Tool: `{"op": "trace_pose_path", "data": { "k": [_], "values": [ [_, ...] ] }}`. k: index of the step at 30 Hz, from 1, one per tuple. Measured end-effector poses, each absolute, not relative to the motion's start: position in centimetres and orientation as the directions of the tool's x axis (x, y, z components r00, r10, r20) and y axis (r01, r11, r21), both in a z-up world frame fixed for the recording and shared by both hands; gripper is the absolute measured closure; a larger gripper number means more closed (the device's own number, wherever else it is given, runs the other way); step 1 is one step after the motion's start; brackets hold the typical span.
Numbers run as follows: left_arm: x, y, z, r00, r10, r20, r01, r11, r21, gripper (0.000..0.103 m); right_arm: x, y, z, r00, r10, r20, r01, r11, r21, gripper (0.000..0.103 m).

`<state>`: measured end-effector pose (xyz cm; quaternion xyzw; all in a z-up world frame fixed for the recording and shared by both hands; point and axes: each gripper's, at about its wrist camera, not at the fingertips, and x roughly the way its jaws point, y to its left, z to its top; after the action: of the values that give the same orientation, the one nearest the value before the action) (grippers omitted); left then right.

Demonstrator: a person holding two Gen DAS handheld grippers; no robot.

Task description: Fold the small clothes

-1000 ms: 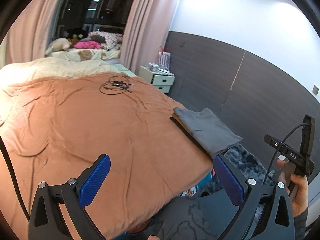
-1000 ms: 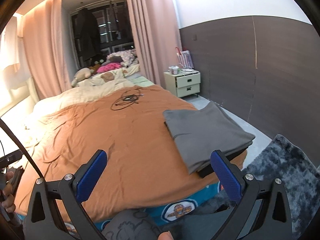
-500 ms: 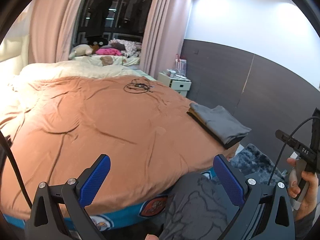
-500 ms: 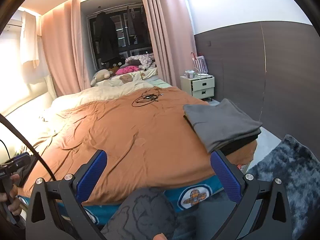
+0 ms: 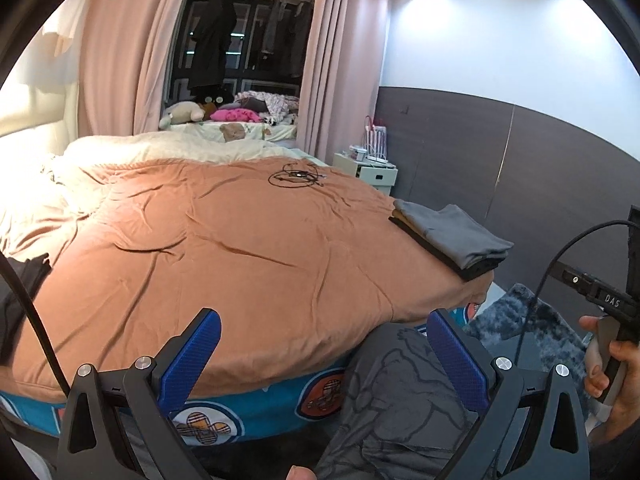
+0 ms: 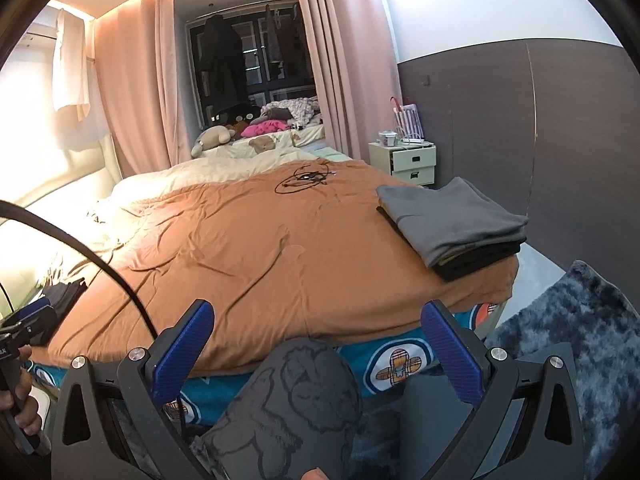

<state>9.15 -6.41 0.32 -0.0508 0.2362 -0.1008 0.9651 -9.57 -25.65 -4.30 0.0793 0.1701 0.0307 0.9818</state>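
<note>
We see left gripper (image 5: 320,354) jaws wide apart, holding nothing, touching nothing. Right gripper (image 6: 320,350) likewise spread, empty. Folded clothes stack (image 6: 452,220), grey piece on top, lies flat at right edge of orange bedcover (image 6: 248,252), long axis running toward nightstand (image 6: 408,160)

Orange-covered bed (image 5: 240,248), pink curtains (image 5: 112,60), white nightstand (image 6: 414,160), dark panelled wall (image 6: 560,128)

Folded clothes (image 6: 452,220) sit stacked at the bed's (image 6: 280,260) right edge. A coiled cable (image 6: 304,178) lies behind them toward the middle, and the nightstand (image 6: 404,160) stands beyond, against the wall.
</note>
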Motion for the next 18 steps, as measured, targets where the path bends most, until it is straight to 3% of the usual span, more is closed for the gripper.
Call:
{"op": "trace_pose_path", "data": {
  "k": [18],
  "values": [
    [7.8, -6.5, 0.8, 0.891, -0.187, -0.414, 0.159, 0.982, -0.100, 0.000, -10.4, -25.0, -4.6, 0.955, 0.074, -0.287, -0.032, 0.988, 0.148, 0.000]
  ]
}}
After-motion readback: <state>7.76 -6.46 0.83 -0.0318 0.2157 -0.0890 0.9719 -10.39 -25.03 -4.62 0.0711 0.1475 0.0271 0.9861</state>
